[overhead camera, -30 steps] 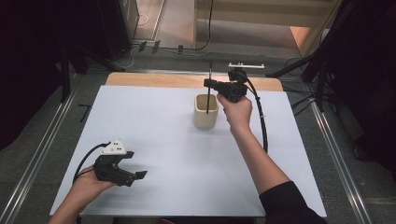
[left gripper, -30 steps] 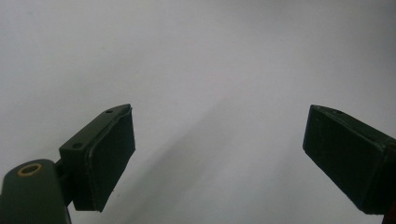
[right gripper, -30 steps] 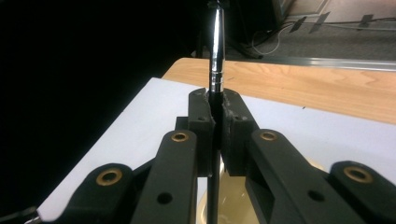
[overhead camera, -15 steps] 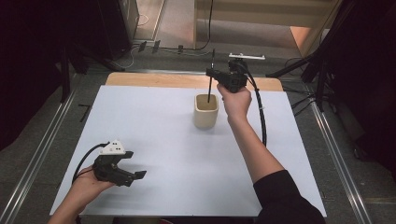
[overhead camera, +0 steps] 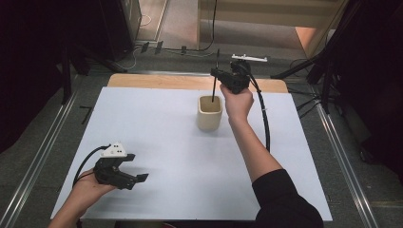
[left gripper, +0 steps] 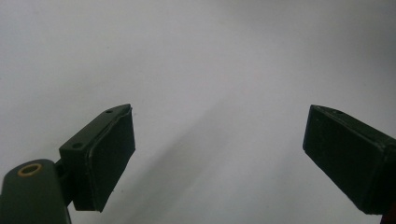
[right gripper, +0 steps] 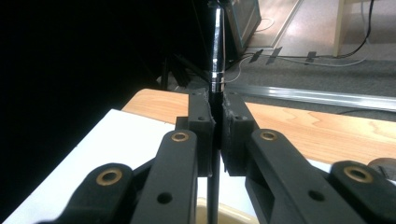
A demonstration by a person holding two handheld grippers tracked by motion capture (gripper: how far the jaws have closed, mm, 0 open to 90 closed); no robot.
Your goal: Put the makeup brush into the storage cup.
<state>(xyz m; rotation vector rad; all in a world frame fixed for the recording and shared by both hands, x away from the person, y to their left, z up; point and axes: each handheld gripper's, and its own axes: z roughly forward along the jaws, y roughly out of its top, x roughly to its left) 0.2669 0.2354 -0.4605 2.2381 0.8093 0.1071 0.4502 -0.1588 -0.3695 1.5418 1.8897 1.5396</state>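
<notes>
- Right tool (overhead camera: 219, 75): clamped on pen (overhead camera: 215, 80); you have raised it since a second ago, tip barely inside cup (overhead camera: 209, 113).
- Left tool (overhead camera: 135, 170): wide open, empty, resting on desk (overhead camera: 166, 156); unchanged.
- Reading: pen extraction likely under way.

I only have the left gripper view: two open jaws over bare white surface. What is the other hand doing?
Observer: The right gripper is shut on a thin dark pen, held upright.
Operator: Where is the pen's lower end?
Observer: Inside a cream cup at the far middle of the white table.
Operator: Is my gripper near that cup?
Observer: No. The left gripper sits low at the near left corner, well apart from it.
</notes>
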